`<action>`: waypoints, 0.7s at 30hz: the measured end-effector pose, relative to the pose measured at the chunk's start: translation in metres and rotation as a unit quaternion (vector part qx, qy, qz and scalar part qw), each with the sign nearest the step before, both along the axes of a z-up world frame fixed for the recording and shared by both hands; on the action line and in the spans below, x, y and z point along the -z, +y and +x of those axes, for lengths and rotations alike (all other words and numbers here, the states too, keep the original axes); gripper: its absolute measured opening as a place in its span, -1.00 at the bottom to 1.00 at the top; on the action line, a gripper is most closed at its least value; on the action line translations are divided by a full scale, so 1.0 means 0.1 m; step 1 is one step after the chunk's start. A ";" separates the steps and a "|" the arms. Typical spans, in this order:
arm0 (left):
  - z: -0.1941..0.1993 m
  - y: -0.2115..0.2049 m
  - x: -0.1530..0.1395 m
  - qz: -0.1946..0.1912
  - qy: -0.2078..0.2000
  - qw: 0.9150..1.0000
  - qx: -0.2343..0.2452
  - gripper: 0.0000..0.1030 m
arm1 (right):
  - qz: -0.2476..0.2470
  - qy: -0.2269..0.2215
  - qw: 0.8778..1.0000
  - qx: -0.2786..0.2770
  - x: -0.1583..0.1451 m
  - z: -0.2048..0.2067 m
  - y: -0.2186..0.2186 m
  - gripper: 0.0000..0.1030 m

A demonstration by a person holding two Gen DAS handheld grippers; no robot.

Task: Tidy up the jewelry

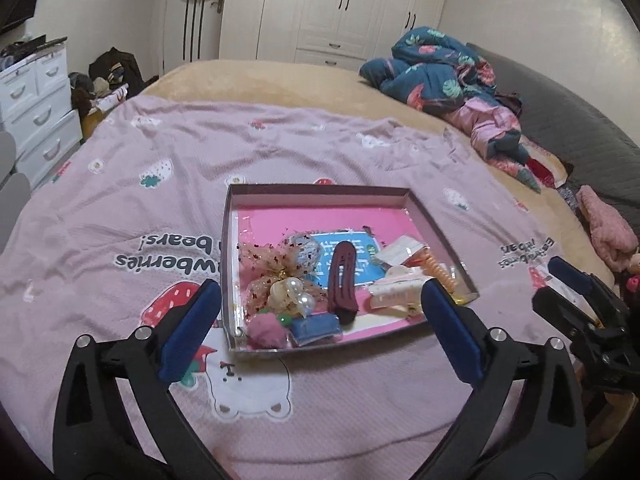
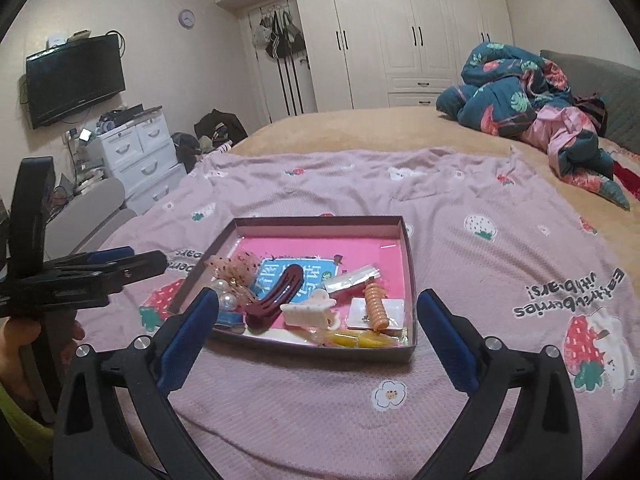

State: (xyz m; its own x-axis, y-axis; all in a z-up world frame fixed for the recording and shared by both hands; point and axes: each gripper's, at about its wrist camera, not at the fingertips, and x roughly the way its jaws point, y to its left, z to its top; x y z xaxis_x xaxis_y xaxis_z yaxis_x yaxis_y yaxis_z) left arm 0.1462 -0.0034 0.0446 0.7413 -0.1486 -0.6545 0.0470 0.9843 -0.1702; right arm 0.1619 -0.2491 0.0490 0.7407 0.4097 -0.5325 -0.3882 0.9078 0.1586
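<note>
With both grippers, left (image 1: 320,312) and right (image 2: 318,316), spread empty before the tray (image 2: 412,280) on the bed, I judge the maroon clip (image 2: 276,294) light, stiff, slippery; grip mid-body.

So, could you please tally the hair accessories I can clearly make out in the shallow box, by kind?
Snap clips: 1, the dark maroon clip
Claw clips: 1, the cream claw clip
Spiral hair ties: 1, the orange coil
Bows: 1, the pearl-trimmed mesh bow
Total: 4; other small pieces in the box are unclear.
</note>
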 end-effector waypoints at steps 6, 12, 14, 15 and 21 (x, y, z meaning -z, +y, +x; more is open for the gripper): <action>-0.26 -0.01 -0.09 -0.003 -0.012 1.000 -0.004 0.82 | 0.000 -0.011 1.000 -0.007 -0.08 -0.14 -0.01 0.92; -0.42 0.01 -0.08 0.001 -0.015 1.000 -0.014 0.82 | -0.003 -0.018 1.000 -0.014 -0.12 -0.30 0.02 0.92; -0.47 0.02 -0.07 0.009 -0.016 1.000 -0.018 0.82 | -0.002 -0.019 1.000 -0.014 -0.11 -0.34 0.02 0.92; -0.50 0.02 -0.06 0.010 -0.016 1.000 -0.018 0.82 | -0.001 -0.020 1.000 -0.015 -0.11 -0.37 0.01 0.92; -0.65 0.02 -0.02 0.016 -0.023 0.999 -0.017 0.82 | -0.001 -0.031 0.999 -0.016 -0.09 -0.52 0.03 0.92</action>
State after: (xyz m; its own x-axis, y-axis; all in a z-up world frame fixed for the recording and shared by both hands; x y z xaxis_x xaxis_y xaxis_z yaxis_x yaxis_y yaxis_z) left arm 0.0814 -0.0015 0.0470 0.7752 -0.1027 -0.6233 0.0214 0.9904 -0.1366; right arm 0.1101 -0.2463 0.0582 0.7590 0.4318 -0.4873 -0.4251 0.8955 0.1315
